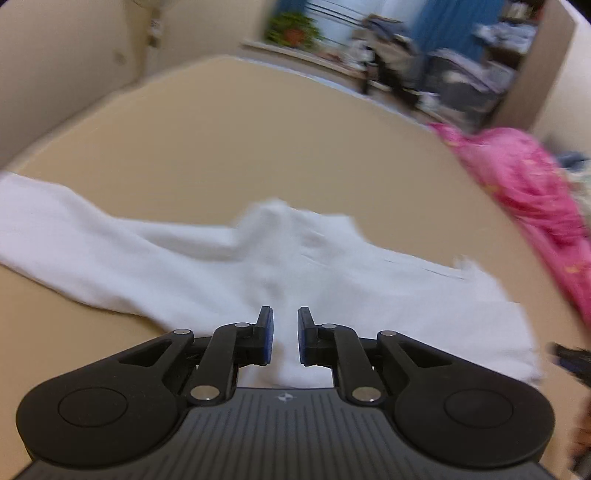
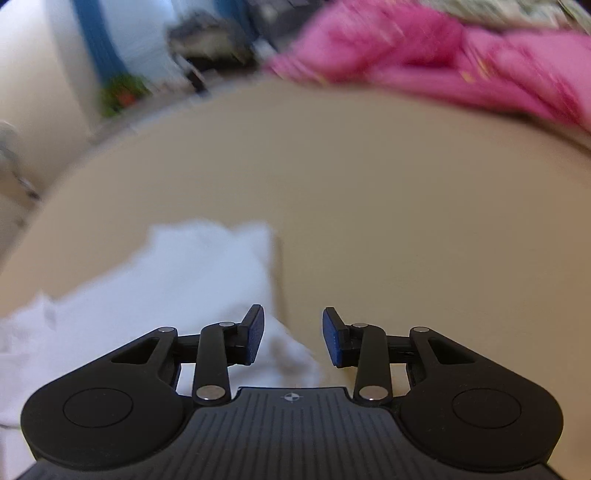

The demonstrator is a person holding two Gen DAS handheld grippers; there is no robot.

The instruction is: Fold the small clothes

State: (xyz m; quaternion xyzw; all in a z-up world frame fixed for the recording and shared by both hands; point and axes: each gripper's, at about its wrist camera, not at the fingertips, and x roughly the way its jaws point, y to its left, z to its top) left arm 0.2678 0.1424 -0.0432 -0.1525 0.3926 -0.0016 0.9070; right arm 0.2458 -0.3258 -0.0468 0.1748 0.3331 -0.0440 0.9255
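Observation:
A white garment (image 1: 229, 269) lies spread on the tan table (image 1: 258, 147), one sleeve reaching far left. My left gripper (image 1: 285, 317) hovers over its near edge with jaws a little apart and white cloth showing in the gap; no grip is visible. In the right wrist view the same white garment (image 2: 177, 280) fills the lower left. My right gripper (image 2: 293, 319) is open and empty over the garment's right edge and the bare table (image 2: 406, 221). Both views are blurred.
A pink cloth pile (image 1: 528, 192) lies along the table's right side; it also shows in the right wrist view (image 2: 443, 55) at the far edge. Beyond the table are a potted plant (image 1: 291, 29), blue curtains and room clutter.

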